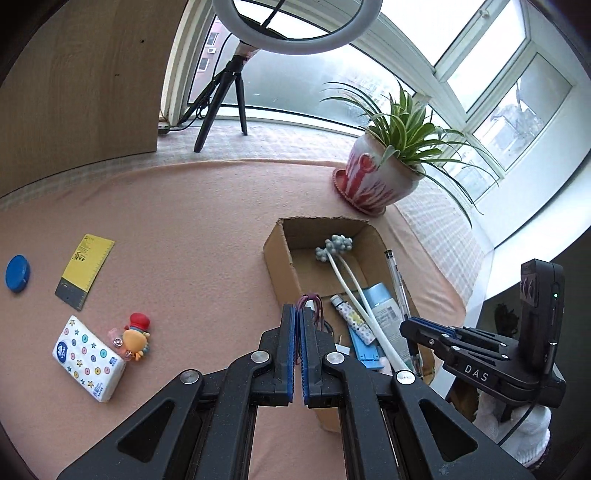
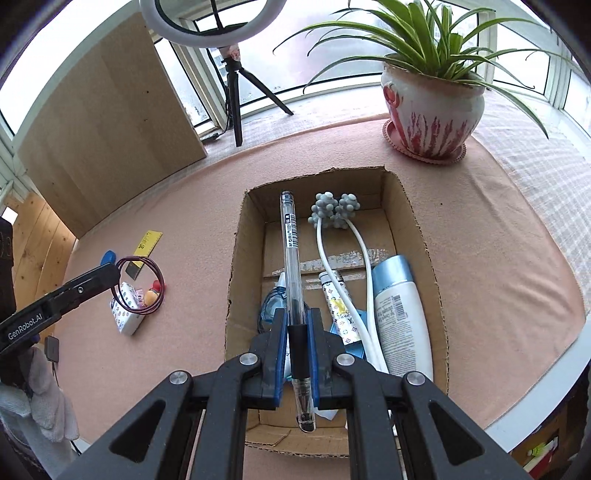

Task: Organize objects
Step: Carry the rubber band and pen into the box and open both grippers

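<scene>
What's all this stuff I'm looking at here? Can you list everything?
Cardboard box: one, brown, mid-cloth.
Massager: one, white and grey, in box.
Lotion bottle: one, white with blue cap, in box.
Patterned tube: one, in box.
Potted plant: one, behind box.
Ring light: one, white, on windowsill.
Ruler: one, yellow, left.
Blue disc: one, far left.
Tissue pack: one, white.
Toy figure: one, orange-red, beside tissues.
Pen: one, clear, in right gripper.
Hair tie: one, maroon, in left gripper.

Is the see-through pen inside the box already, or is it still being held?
Still held. The right gripper is shut on the pen, which hangs above the open cardboard box, not lying in it.
</scene>
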Available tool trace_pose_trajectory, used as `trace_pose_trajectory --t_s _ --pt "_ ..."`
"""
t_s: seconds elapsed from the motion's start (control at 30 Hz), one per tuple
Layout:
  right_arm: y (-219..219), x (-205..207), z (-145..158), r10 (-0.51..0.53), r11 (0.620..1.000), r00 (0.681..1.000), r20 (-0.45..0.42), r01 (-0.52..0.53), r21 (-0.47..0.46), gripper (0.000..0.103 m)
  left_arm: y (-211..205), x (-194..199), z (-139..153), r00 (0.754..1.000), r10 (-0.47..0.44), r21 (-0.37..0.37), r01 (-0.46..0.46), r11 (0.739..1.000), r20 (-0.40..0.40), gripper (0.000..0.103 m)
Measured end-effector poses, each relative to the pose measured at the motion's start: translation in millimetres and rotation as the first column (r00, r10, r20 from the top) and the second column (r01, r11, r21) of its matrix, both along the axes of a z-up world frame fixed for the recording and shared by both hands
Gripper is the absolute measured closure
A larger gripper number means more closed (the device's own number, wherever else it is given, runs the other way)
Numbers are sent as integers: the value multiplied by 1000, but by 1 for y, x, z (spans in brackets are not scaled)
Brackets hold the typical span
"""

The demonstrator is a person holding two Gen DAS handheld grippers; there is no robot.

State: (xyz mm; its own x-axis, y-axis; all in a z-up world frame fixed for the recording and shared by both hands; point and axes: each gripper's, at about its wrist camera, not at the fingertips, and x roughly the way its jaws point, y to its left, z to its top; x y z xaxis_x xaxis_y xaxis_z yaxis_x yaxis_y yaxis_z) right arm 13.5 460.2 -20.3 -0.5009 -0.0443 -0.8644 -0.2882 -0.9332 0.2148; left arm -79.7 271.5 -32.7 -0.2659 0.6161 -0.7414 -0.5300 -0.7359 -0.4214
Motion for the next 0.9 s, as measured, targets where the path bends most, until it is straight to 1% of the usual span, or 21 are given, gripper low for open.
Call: trace_pose_trajectory --t_s 0.13,0.3,0.47,0.6,0.7,0.73,0.8,0.87,0.9 --pt "14 10 -5 -24 1000 1000 6 24 -15 93 29 13 -1 999 -49 -2 49 999 -1 101" --pt "26 15 -7 -40 999 999 5 40 -23 93 55 24 -4 996 -87 -15 87 996 -3 101" --pt "33 17 -8 -49 998 999 5 49 -25 93 66 27 -7 995 -104 -29 104 994 -4 101" --pt "36 15 -10 -51 998 999 8 51 -24 93 67 27 -9 994 -112 -30 113 993 14 101" --pt "34 14 -10 -48 999 999 6 48 -25 92 64 25 -11 993 -111 -33 112 993 28 90" --pt "34 14 -10 -51 998 999 5 51 -19 91 62 25 -11 994 -105 -36 106 994 25 89" --pt "32 13 -10 -50 999 999 4 50 -16 78 58 23 -11 995 -99 -42 100 994 25 89" --pt "29 13 -8 -51 999 999 -4 51 -8 74 53 21 -13 996 -87 -46 89 995 30 89" --pt "28 12 -8 -49 999 999 -3 49 -8 74 50 20 -13 996 -82 -49 83 995 30 89"
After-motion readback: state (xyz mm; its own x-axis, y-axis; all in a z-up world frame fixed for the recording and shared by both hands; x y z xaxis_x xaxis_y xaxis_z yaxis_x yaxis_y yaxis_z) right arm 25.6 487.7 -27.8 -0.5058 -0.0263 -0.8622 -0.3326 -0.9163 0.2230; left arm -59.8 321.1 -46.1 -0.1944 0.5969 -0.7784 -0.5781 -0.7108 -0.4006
